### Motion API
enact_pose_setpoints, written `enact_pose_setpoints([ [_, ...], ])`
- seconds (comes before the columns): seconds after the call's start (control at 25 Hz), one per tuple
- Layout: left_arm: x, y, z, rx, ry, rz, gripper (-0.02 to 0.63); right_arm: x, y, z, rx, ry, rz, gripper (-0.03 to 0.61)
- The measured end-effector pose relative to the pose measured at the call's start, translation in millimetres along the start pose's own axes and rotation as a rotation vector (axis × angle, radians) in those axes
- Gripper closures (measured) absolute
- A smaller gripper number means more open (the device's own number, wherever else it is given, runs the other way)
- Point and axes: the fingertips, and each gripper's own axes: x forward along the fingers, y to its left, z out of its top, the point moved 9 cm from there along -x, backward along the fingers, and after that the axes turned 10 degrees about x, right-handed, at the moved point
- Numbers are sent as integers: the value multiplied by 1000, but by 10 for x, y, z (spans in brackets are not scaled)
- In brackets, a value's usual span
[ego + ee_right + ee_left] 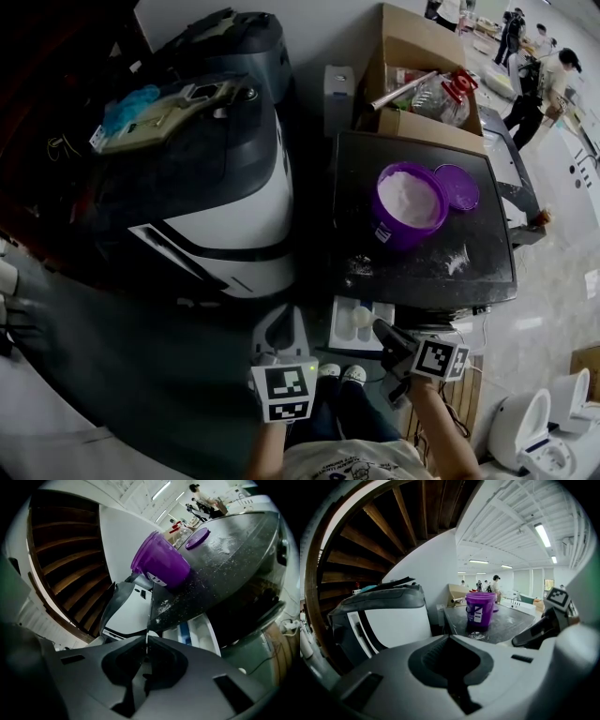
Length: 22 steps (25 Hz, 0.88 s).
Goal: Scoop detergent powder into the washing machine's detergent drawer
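A purple bucket [408, 202] [480, 609] [161, 564] of white detergent powder stands open on the washing machine's black top [375, 159], with its purple lid [457, 186] [197, 538] lying beside it. Below the top's front edge the white detergent drawer [349, 328] [199, 630] is pulled out. My right gripper [382, 330] [146, 639] hovers at the drawer, shut on the thin handle of a white scoop [363, 317]. My left gripper [279, 336] [450, 639] is shut with nothing in it, left of the drawer.
A grey and white machine [216, 187] [389, 620] stands left of the washer. A cardboard box [422, 66] with jars sits behind the bucket. Spilled powder [455, 258] marks the black top. People stand far back right. A white toilet-like unit [548, 422] is at bottom right.
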Motion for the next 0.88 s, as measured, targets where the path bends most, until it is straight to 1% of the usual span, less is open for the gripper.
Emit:
enact_pose_setpoints([
  [0.08,0,0,-14,0,0,-1,612,26,-36,-6,-50,1,-24,558],
  [0.28,-9,10,-41,-5,4,-4,612,86,-30,-59,-114,17,-63,558],
  [0.6,-13,24,-80,-10,7,-5,612,182,-51,-113,-286,33,-141,558],
  [0.88,-27,54,-118,-21,16,5,612,259,-9,-177,-485,46,-213,558],
])
